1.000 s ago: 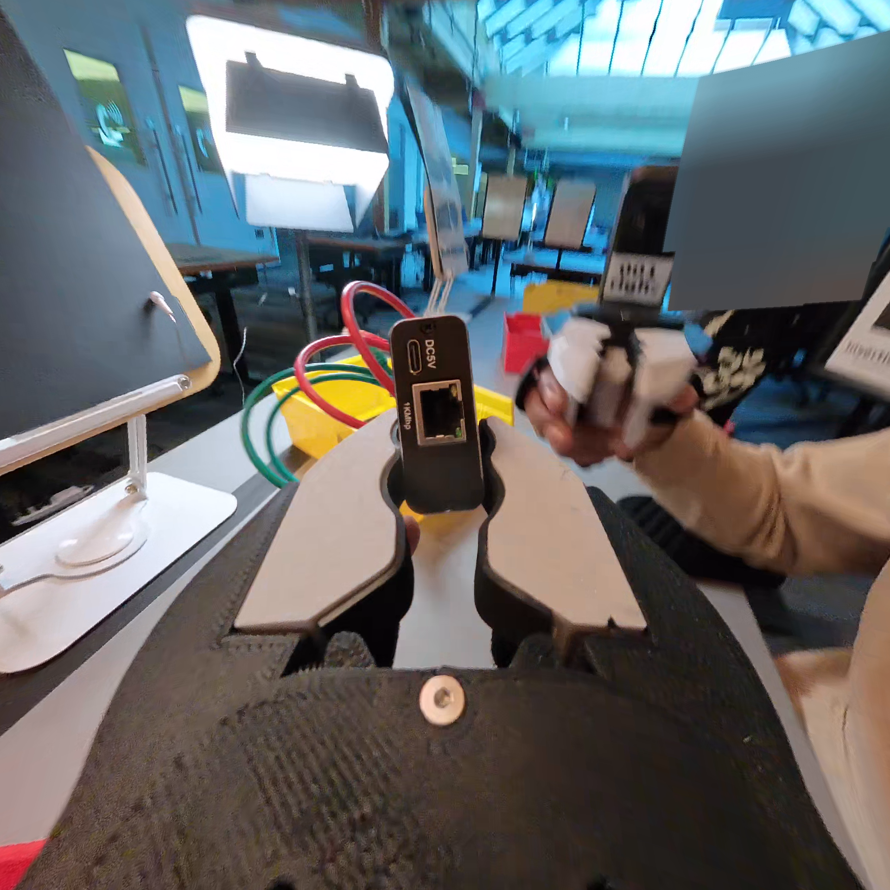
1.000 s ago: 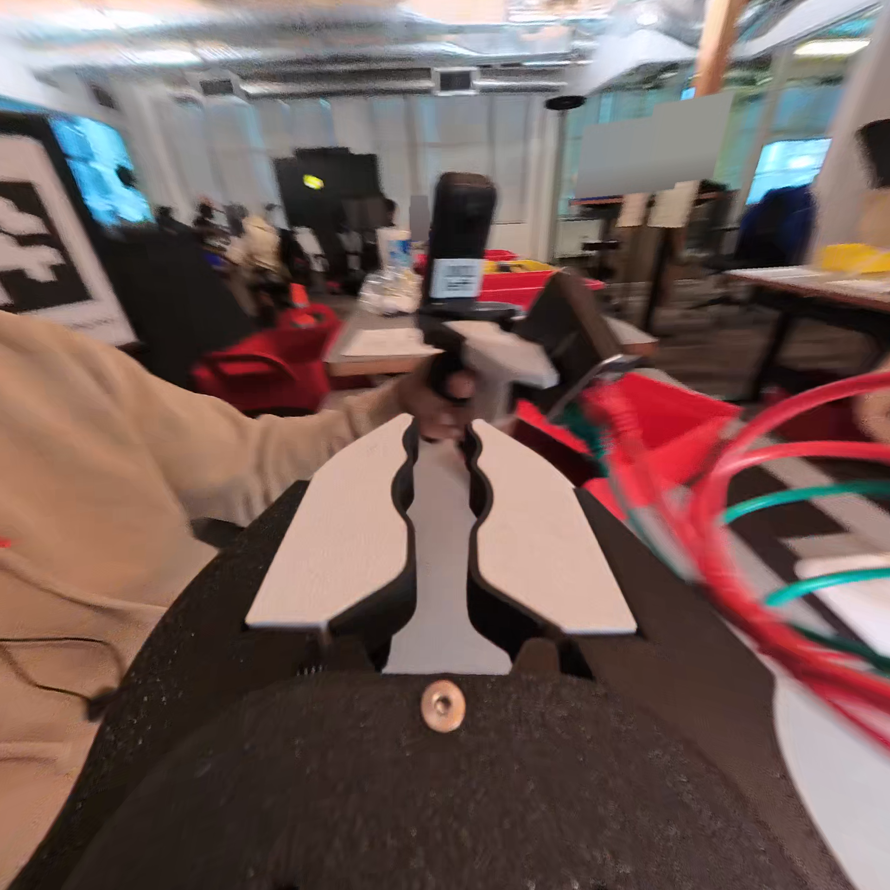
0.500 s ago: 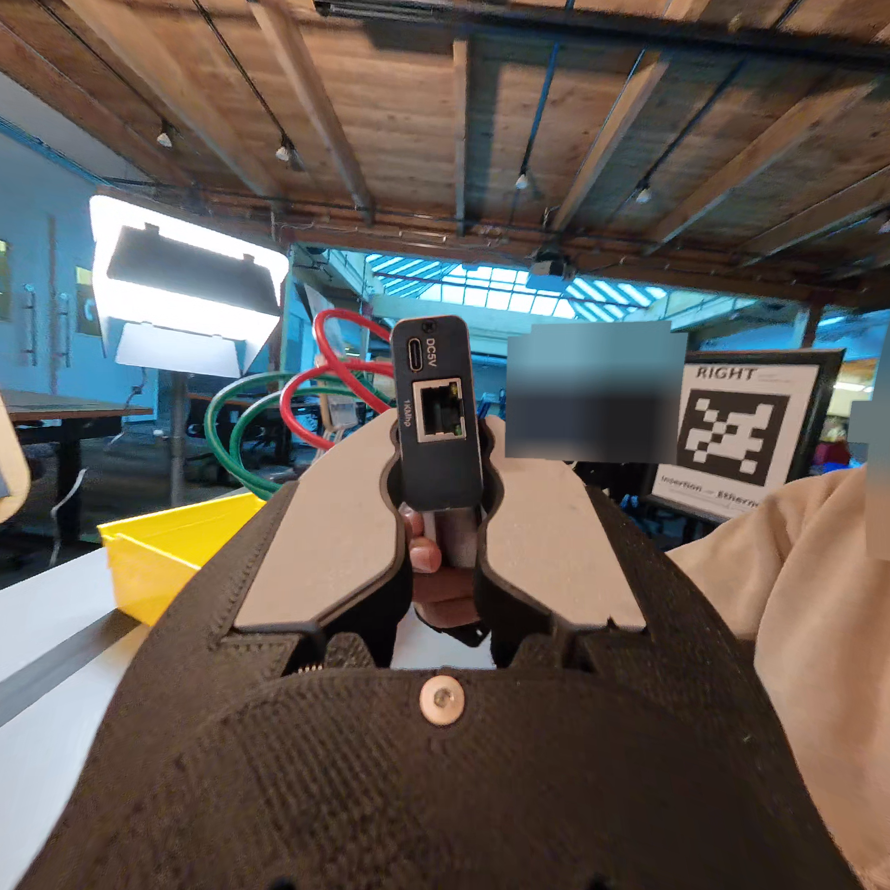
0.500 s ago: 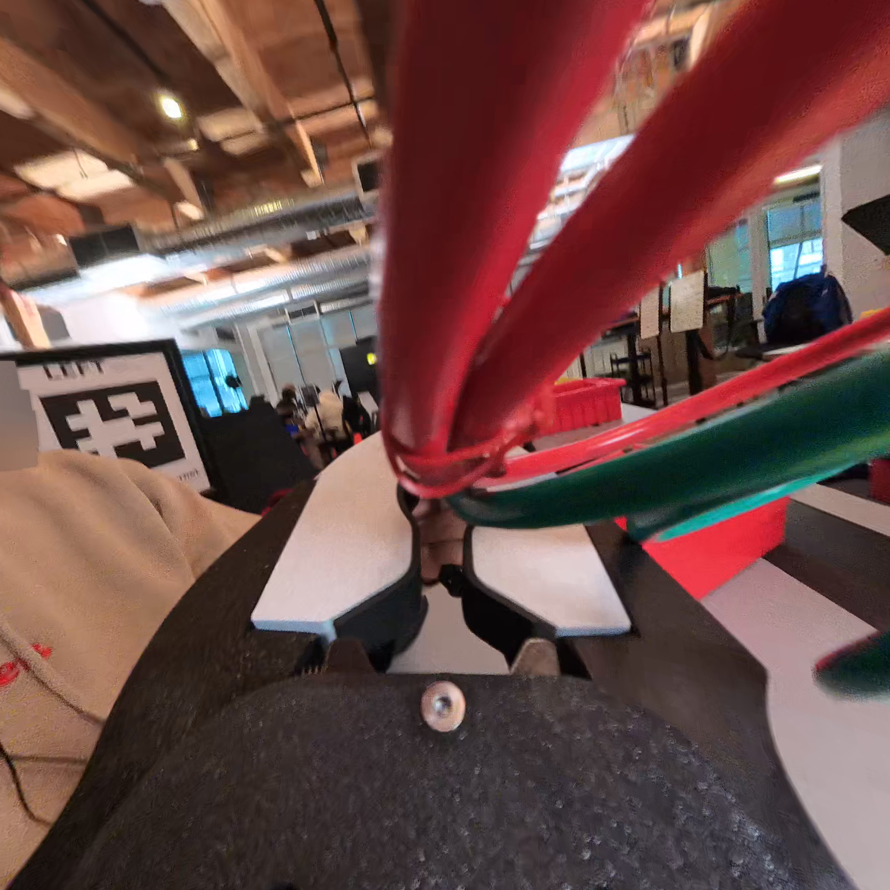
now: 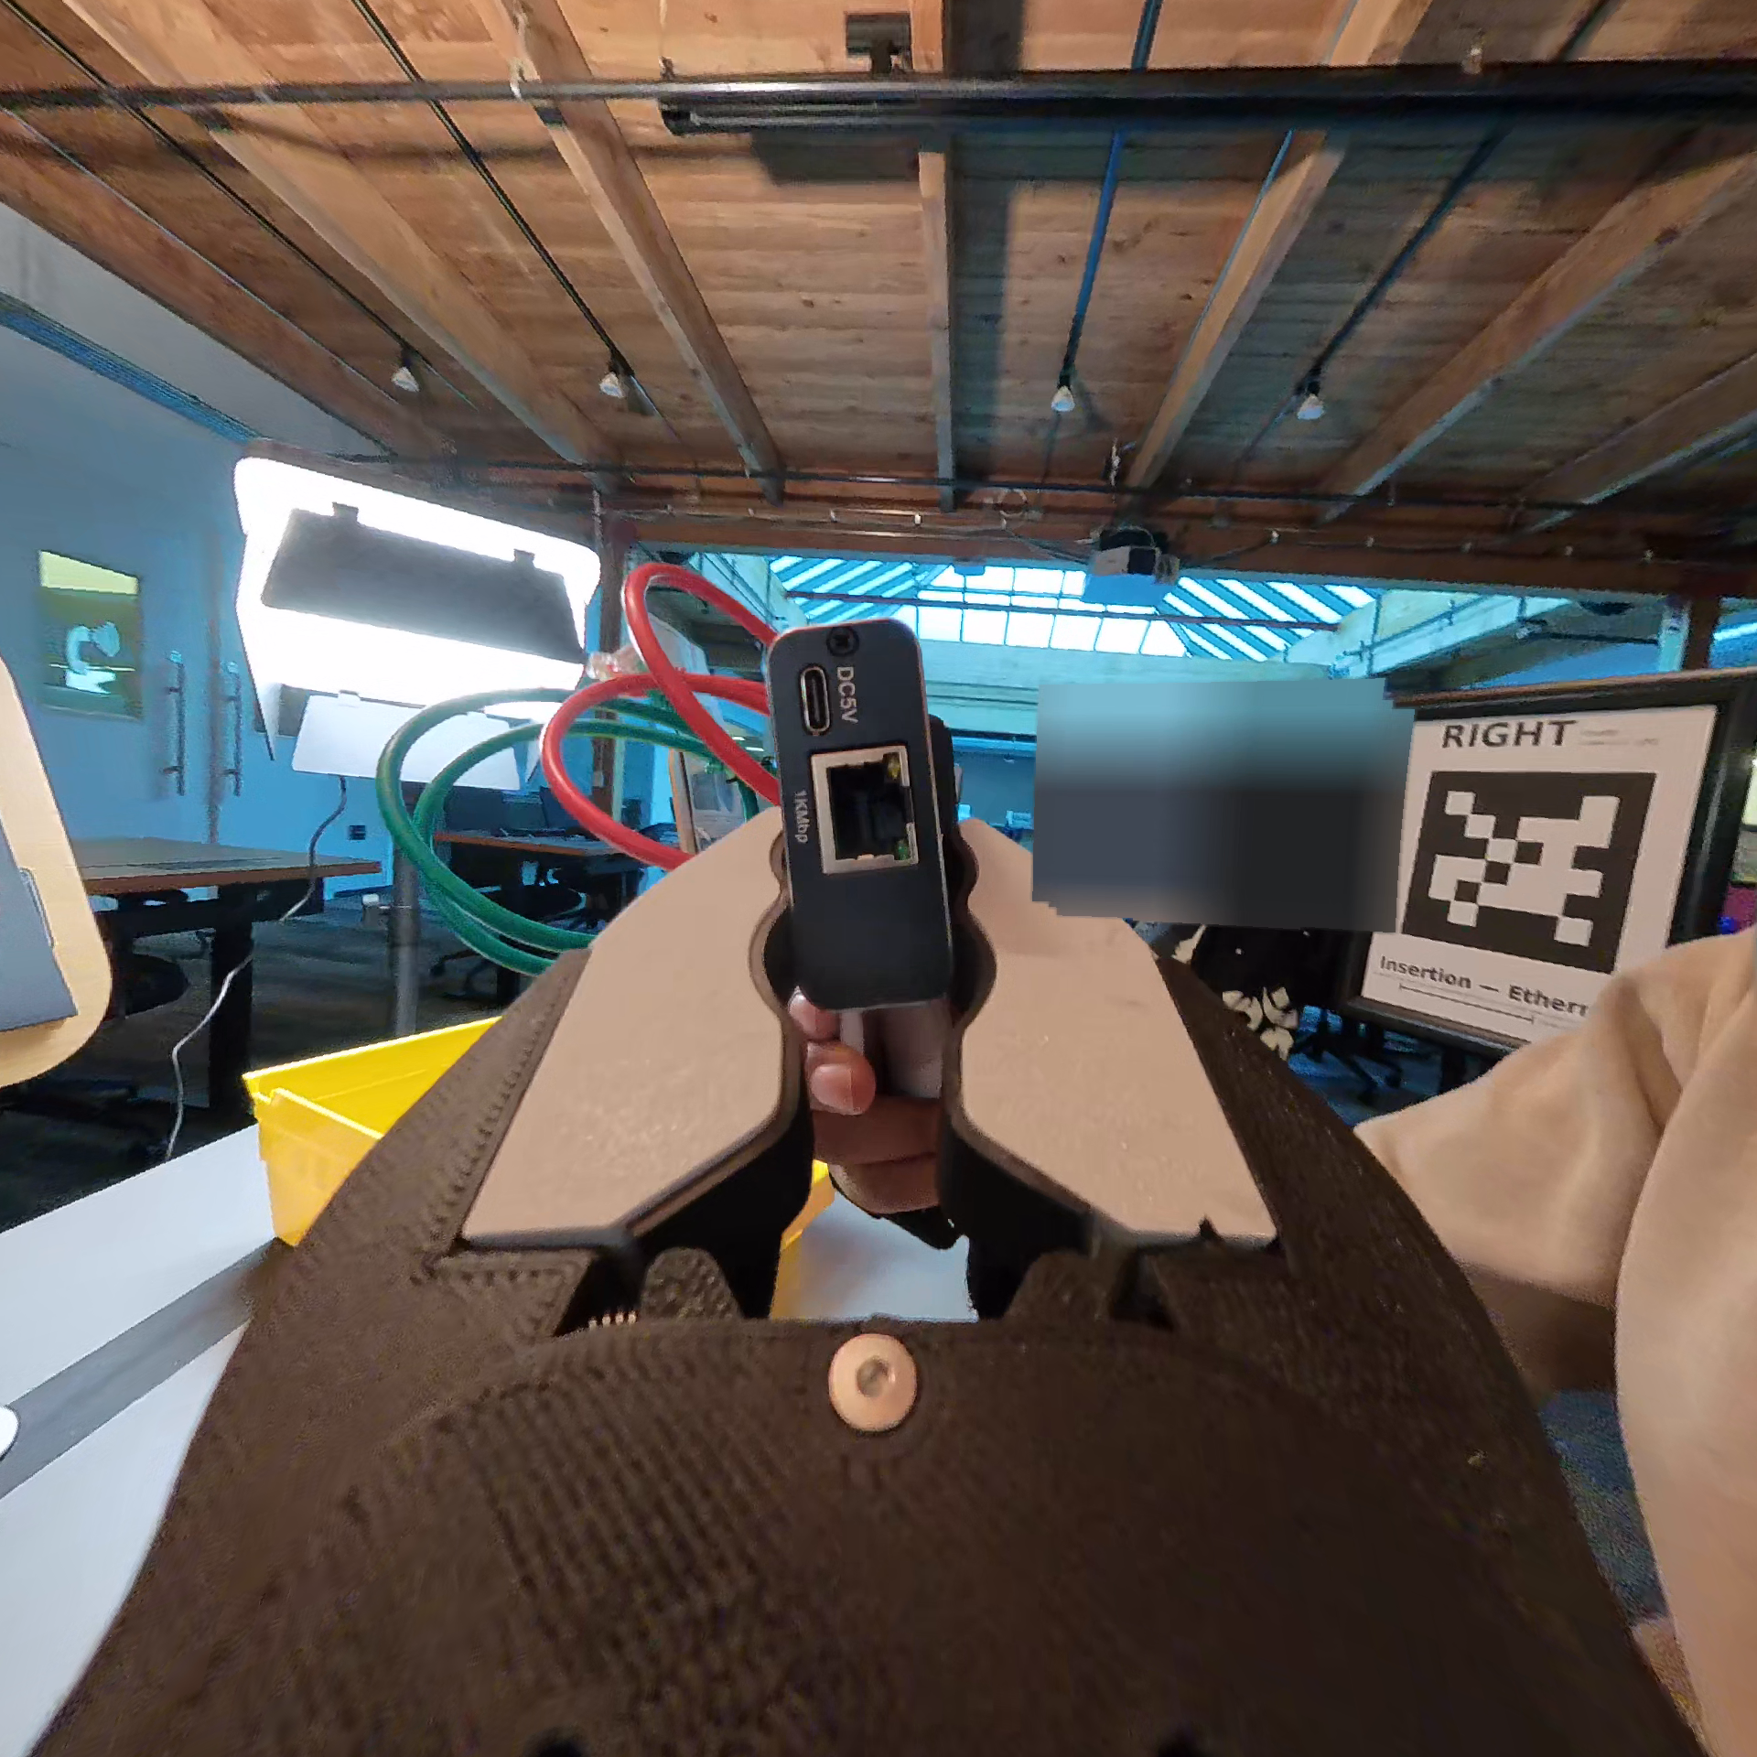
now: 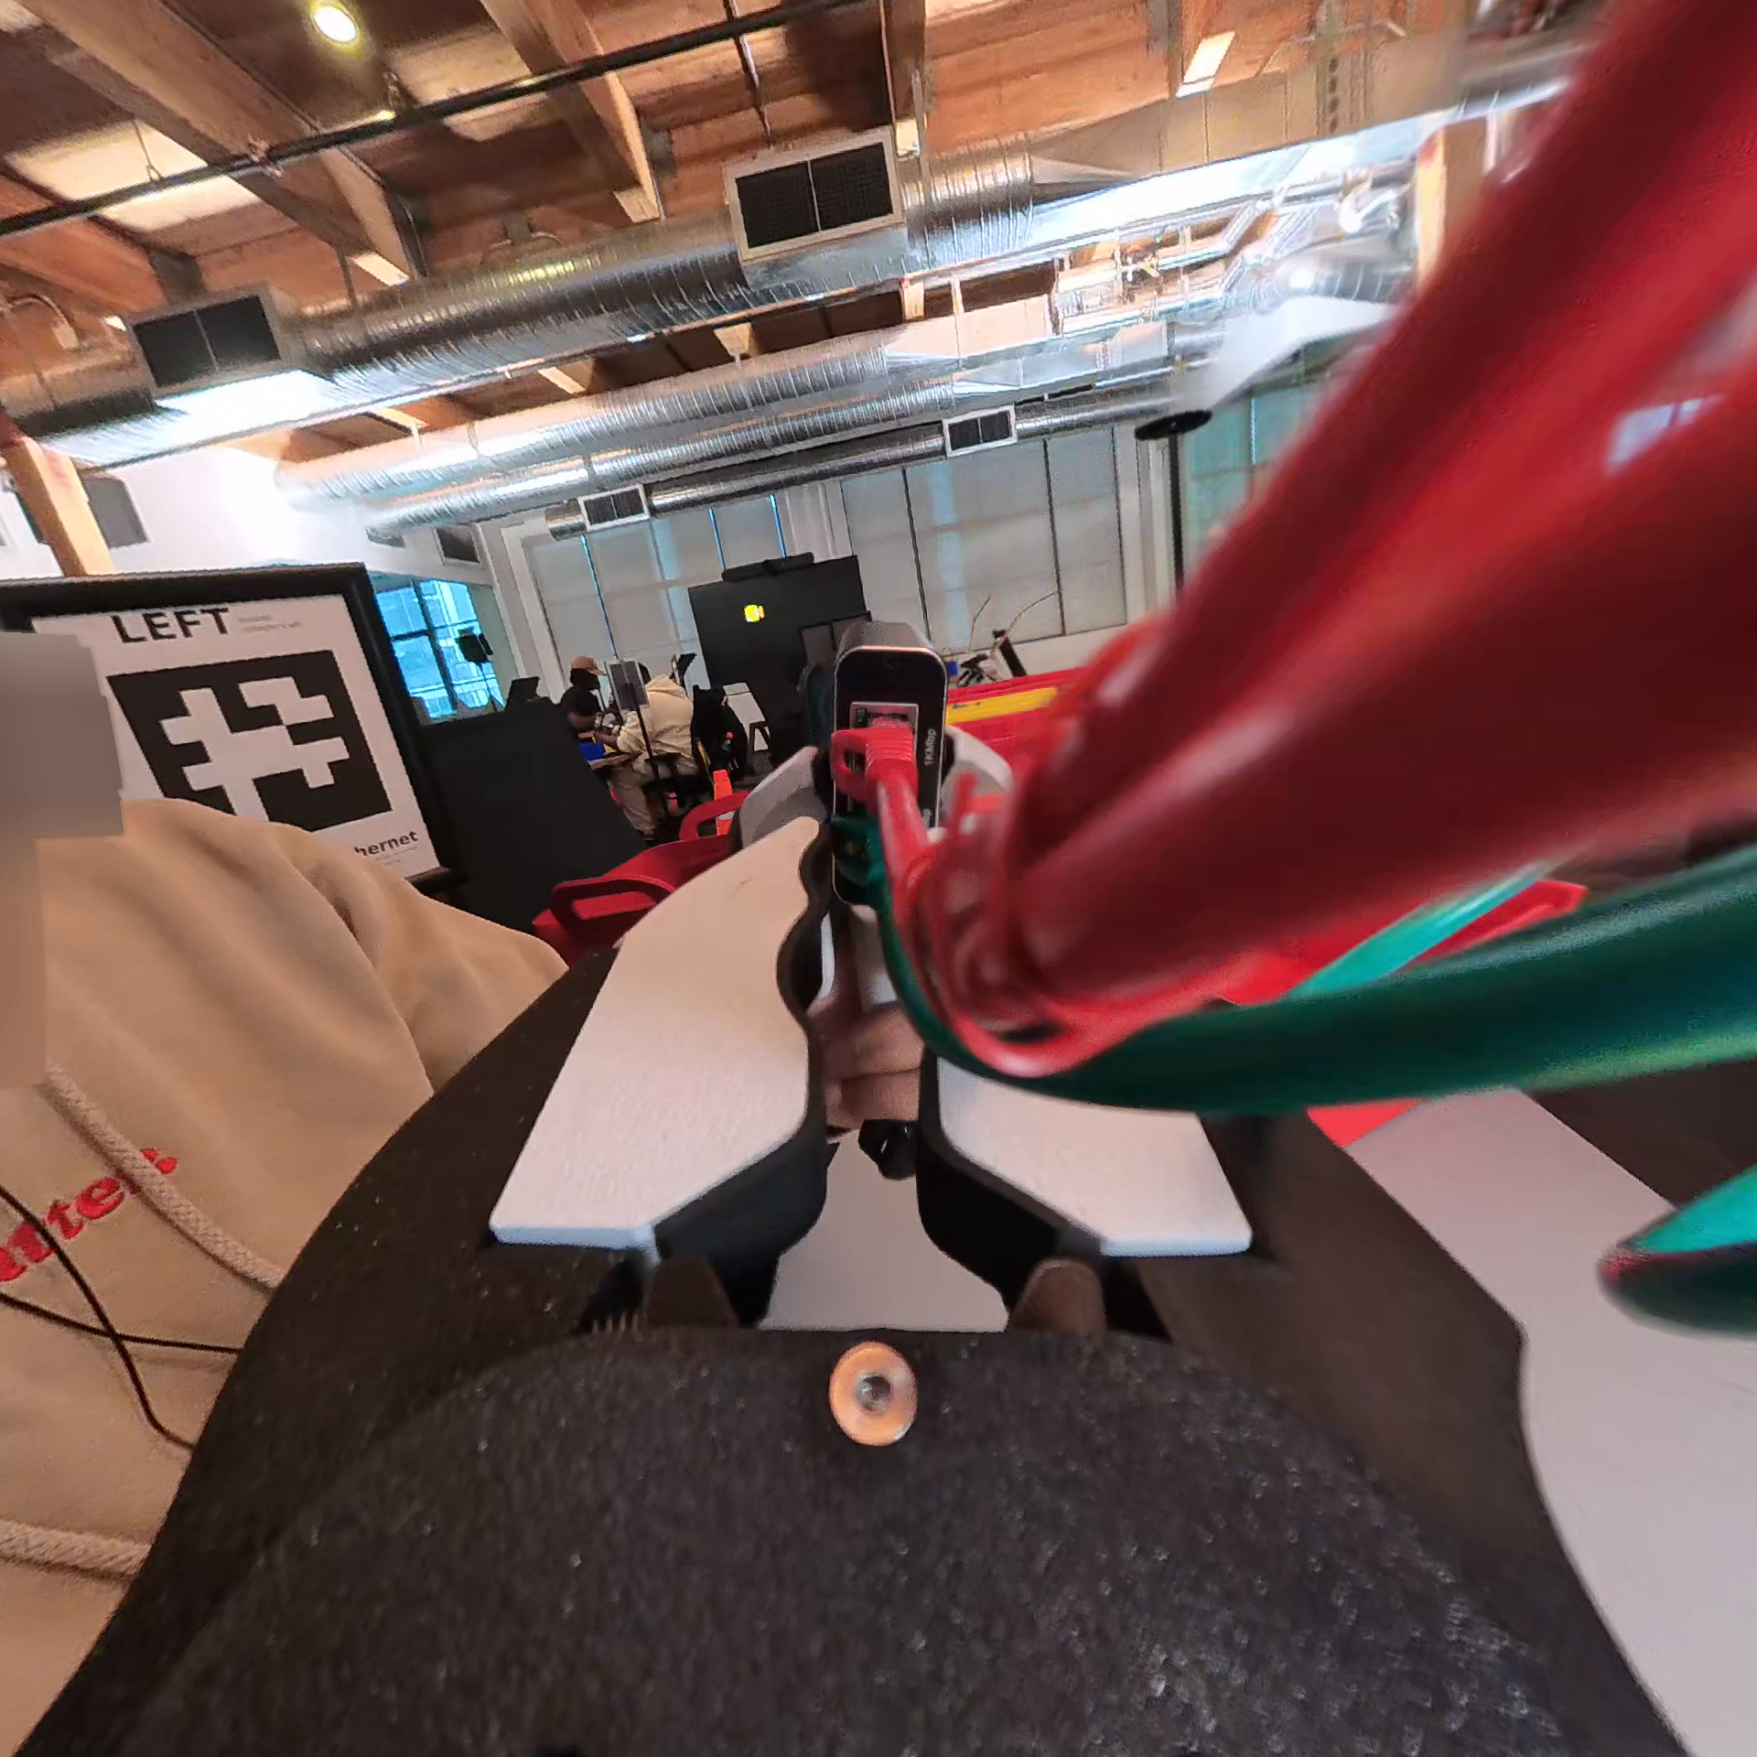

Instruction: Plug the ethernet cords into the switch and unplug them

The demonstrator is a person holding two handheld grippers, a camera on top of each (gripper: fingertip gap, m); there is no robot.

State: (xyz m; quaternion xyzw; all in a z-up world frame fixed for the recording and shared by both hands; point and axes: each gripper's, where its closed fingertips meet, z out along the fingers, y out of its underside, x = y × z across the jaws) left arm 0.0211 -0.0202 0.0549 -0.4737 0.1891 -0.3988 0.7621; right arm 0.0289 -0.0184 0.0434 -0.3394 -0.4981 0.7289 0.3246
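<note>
The left gripper (image 5: 870, 936) is closed on the switch (image 5: 863, 818), a small dark box held upright between its pale fingers (image 5: 666, 1027), lifted above the counter (image 5: 114, 1264). The switch's end face turns toward the left wrist camera, showing one open network port below a small oval socket. Behind the switch, red cords (image 5: 656, 723) and green cords (image 5: 447, 837) loop up and off to the left. A yellow bin (image 5: 323, 1131) sits on the counter at the near left. A bright studio light (image 5: 409, 608) stands farther left, and a framed marker sign (image 5: 1531, 856) stands at the right, beside a person's cream sleeve (image 5: 1569, 1122).

In the right wrist view the switch (image 6: 889, 694) shows from its other side, with a red plug (image 6: 870, 751) seated in a port and a green plug (image 6: 851, 841) just below it. The right gripper (image 6: 870, 951) points at the switch. Its left finger (image 6: 685, 1046) is plain; the right one is mostly hidden by a blurred bundle of red cords (image 6: 1379, 666) and green cords (image 6: 1426, 1008) crossing close to the lens. Its fingers stand at a narrow gap, and whether they pinch any cord I cannot tell. A second marker sign (image 6: 247, 723) stands at the far left, with red bins (image 6: 618, 903) beyond the gripper.
</note>
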